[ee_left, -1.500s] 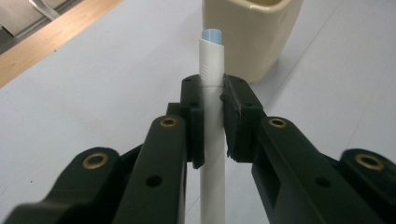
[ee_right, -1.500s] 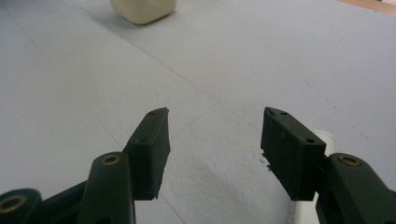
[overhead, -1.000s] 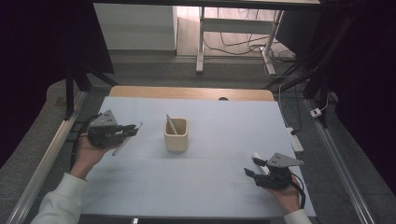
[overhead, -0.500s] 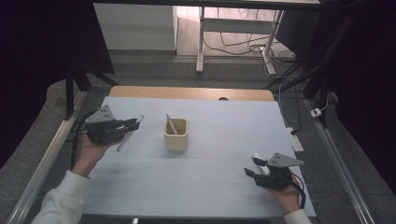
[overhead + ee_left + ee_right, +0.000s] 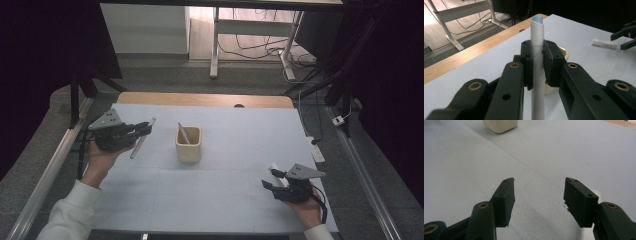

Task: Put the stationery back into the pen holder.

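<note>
Left gripper (image 5: pixel 142 129): I pinch the white marker (image 5: pixel 537 72) beside the cup (image 5: pixel 189 145).
Right gripper (image 5: pixel 537 200): spread, empty — second marker (image 5: pixel 276 172), probably, beside it.
Risk: marker pivots — misses cup.

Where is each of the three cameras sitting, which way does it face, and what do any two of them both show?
High view: above the person's side, facing forward and down on the table; both forearms, left gripper, right gripper.
Left gripper view: along its jaws, shut on a white pen, toward the cup.
Right gripper view: low over the table, jaws apart, nothing between them.
Shared: all three show the cream cup.
</note>
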The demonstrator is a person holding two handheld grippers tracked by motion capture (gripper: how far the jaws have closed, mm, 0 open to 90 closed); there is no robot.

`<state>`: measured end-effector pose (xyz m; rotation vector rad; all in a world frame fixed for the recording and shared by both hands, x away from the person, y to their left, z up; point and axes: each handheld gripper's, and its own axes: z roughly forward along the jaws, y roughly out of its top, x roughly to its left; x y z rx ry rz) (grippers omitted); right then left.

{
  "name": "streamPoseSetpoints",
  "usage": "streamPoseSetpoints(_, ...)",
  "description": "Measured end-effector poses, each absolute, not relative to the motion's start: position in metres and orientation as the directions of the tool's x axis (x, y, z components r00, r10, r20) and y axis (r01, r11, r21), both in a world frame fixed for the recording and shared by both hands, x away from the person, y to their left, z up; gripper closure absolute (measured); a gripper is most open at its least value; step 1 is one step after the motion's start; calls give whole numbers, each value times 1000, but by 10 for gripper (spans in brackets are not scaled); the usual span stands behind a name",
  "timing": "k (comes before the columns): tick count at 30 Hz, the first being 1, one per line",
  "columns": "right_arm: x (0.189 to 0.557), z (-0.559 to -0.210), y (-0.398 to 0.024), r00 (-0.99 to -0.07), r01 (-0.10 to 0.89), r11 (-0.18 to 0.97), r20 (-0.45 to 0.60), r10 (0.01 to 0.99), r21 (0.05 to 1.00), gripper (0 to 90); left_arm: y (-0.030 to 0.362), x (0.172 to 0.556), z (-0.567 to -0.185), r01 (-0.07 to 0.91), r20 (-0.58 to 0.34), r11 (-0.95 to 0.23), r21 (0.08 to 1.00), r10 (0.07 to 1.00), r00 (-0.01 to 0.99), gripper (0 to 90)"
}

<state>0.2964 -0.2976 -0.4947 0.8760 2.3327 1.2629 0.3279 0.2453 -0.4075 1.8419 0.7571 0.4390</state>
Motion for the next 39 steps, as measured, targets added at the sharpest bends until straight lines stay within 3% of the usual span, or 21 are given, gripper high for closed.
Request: streamPoseSetpoints(39, 296, -494, -298, -748, 352, 416, -16, 663, 839, 417, 196, 346, -382, 223, -43, -207, 953, 634, 772, 778)
